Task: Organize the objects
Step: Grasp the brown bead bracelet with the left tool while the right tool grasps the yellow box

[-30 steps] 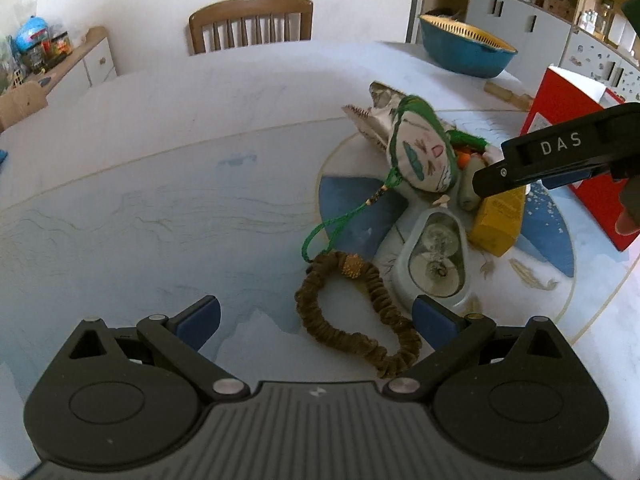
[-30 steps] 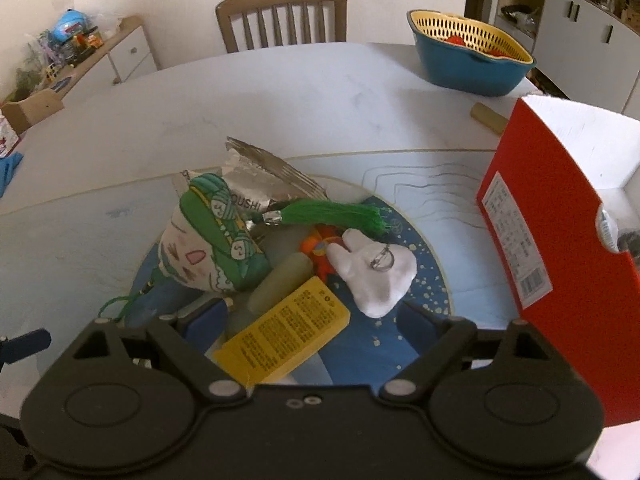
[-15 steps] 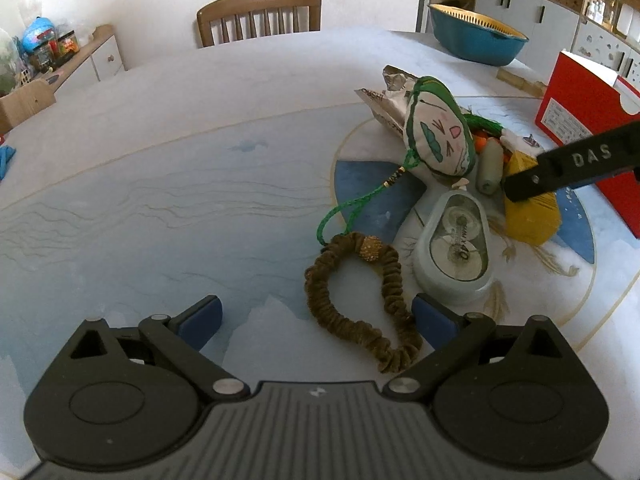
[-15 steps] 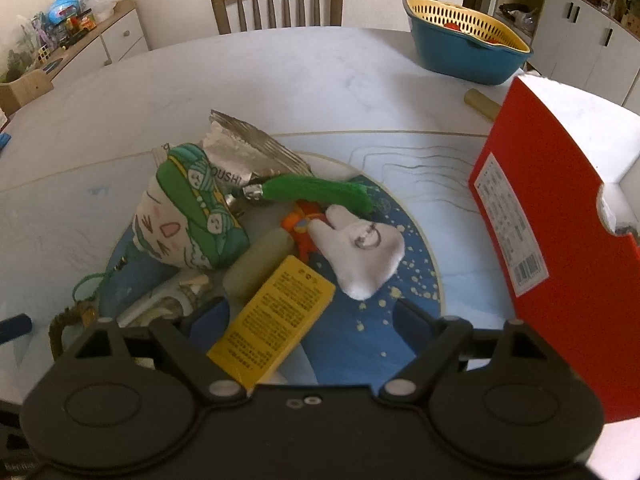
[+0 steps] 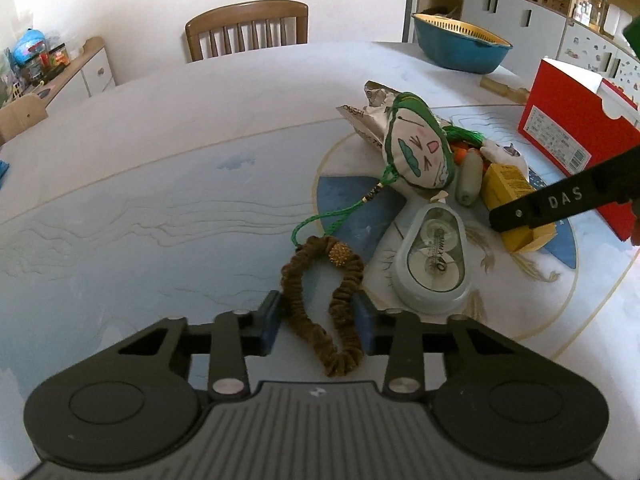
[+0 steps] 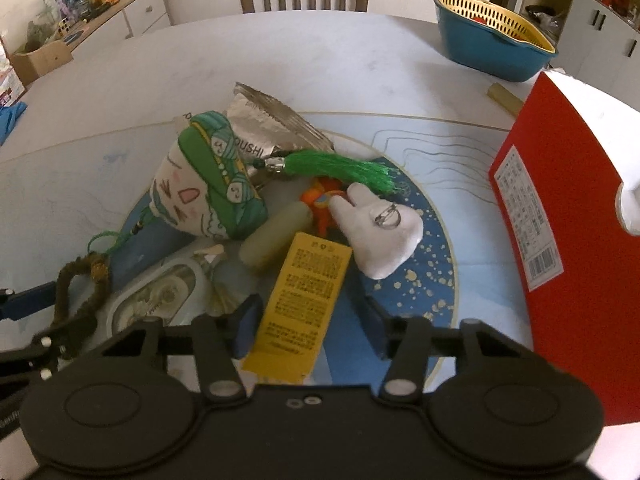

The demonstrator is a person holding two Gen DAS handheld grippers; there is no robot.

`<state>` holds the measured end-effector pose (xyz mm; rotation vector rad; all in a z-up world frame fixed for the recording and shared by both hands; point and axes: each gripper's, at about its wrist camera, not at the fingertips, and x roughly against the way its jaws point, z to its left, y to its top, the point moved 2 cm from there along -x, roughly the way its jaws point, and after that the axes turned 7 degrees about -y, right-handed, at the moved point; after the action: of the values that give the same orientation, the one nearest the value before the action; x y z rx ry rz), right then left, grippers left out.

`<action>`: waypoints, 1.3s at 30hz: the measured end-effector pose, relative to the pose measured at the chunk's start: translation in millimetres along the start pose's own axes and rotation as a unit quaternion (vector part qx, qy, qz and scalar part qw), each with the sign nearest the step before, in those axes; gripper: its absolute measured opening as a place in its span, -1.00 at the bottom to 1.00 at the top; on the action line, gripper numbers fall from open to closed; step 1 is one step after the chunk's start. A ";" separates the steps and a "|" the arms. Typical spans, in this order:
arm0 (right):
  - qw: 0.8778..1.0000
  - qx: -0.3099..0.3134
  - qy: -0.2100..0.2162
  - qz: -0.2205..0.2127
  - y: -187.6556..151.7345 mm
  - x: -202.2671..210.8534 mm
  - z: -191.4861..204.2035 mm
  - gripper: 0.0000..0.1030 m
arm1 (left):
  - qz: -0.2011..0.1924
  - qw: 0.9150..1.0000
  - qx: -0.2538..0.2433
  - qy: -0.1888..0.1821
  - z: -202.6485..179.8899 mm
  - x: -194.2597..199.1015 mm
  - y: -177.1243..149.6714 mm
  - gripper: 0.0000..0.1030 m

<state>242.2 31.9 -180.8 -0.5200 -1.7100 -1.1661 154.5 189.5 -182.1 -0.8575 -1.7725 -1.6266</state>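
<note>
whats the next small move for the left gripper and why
Probably lift a little. The left gripper looks shut on the scrunchie, a pad on each side of its loop, and the scrunchie lies flat on the table beside the tape dispenser. Raising it should show whether the grip holds.

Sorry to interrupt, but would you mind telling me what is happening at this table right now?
A person is tidying a pile of small items with two handheld claws. The left claw has closed around the brown scrunchie, which lies on the table. The right claw, partly open, straddles the yellow box. The red box stands to the right.
</note>
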 end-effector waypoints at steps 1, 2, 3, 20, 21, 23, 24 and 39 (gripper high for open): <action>1.000 0.001 0.001 0.000 -0.5 1.0 -0.4 -0.16 | 0.000 1.000 0.001 0.000 1.0 0.2 0.3 -0.44; 1.000 0.003 0.002 0.000 -1.2 2.2 -0.8 -0.29 | 0.001 1.000 0.002 0.000 1.9 0.4 0.4 -0.50; 1.000 0.005 0.005 0.000 -1.8 3.4 -1.2 -0.36 | 0.001 1.000 0.004 -0.001 3.2 0.7 0.6 -0.61; 0.999 0.011 0.028 -0.037 -34.9 52.3 -26.7 -0.46 | -0.011 0.999 0.023 -0.022 7.9 34.1 -1.8 -0.71; 0.999 0.007 0.033 -0.039 -36.1 57.3 -29.7 -0.46 | -0.014 0.999 0.021 -0.022 7.0 37.2 -0.8 -0.71; 0.998 0.005 0.041 -0.045 -39.1 67.7 -35.0 -0.46 | -0.018 0.999 0.018 -0.025 3.8 42.3 1.0 -0.71; 0.998 0.006 0.043 -0.049 -40.7 72.8 -37.7 -0.46 | -0.020 0.999 0.017 -0.028 1.9 45.0 1.7 -0.71; 0.997 -0.010 0.044 -0.070 -48.9 132.6 -96.6 -0.46 | -0.052 0.996 -0.004 -0.073 -58.1 88.5 38.0 -0.71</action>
<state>192.0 -96.5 -79.3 -0.3598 -1.6824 -1.2886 128.3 140.1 -84.5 -0.9223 -1.9428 -1.6748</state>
